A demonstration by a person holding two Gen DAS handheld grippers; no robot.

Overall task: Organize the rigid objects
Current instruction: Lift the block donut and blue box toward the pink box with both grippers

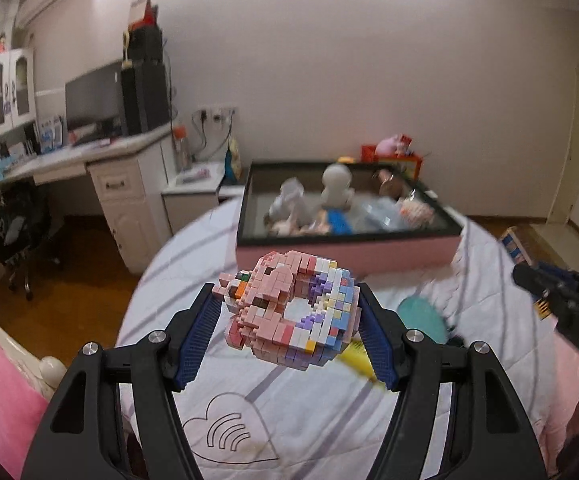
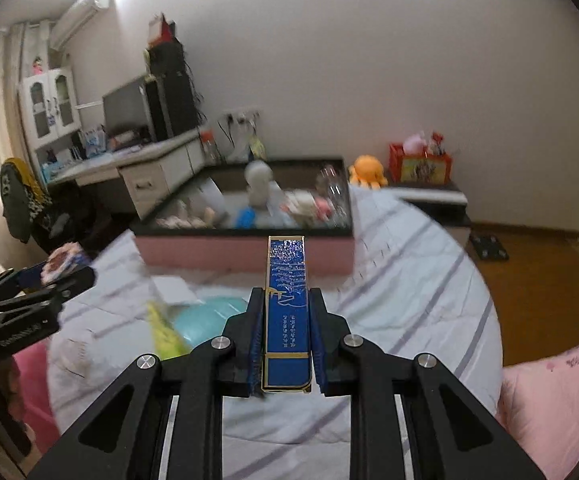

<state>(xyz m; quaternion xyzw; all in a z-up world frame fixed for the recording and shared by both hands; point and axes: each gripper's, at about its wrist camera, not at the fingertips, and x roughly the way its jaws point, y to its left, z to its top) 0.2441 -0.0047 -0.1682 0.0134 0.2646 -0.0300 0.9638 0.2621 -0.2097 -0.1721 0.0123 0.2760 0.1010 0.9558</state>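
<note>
— Two pairs of tongs are seen, each carrying something. What is gripped by the left tongs (image 1: 289, 320)?

— A pink brick-built figure (image 1: 291, 312), assembled from tiny blocks with white, purple and blue patches, is pinched between the blue ribbed pads (image 1: 199, 336). It is held clear above the bed (image 1: 329, 400), with both pads pressed against its sides.

— And the right tongs (image 2: 287, 340)?

— They are pressed nearly together on a narrow blue box (image 2: 287, 300) with gold edging and fine printed markings. The box is clamped at its near end and sticks out forward past the fingertips, also raised off the bed.

— What is found just beyond them?

— On the white quilt with grey stripes, a teal round object (image 2: 205, 320) and a yellow item (image 2: 165, 334) are seen lying close together, too blurred to be named further. A heart outline (image 1: 229, 432) is printed on the quilt below the left tongs.

— Further out?

— A pink tray with a dark rim (image 1: 345, 250) is set on the bed ahead of both tongs. A white figurine (image 1: 335, 186), a blue piece and several blurred toys are contained in it.

— And at the edges?

— An orange plush octopus (image 2: 367, 172) and a red box (image 2: 419, 168) are placed by the wall to the right. A white desk surface (image 1: 89, 152) with a monitor (image 1: 93, 100) is seen at left, with a chair beside it.
</note>
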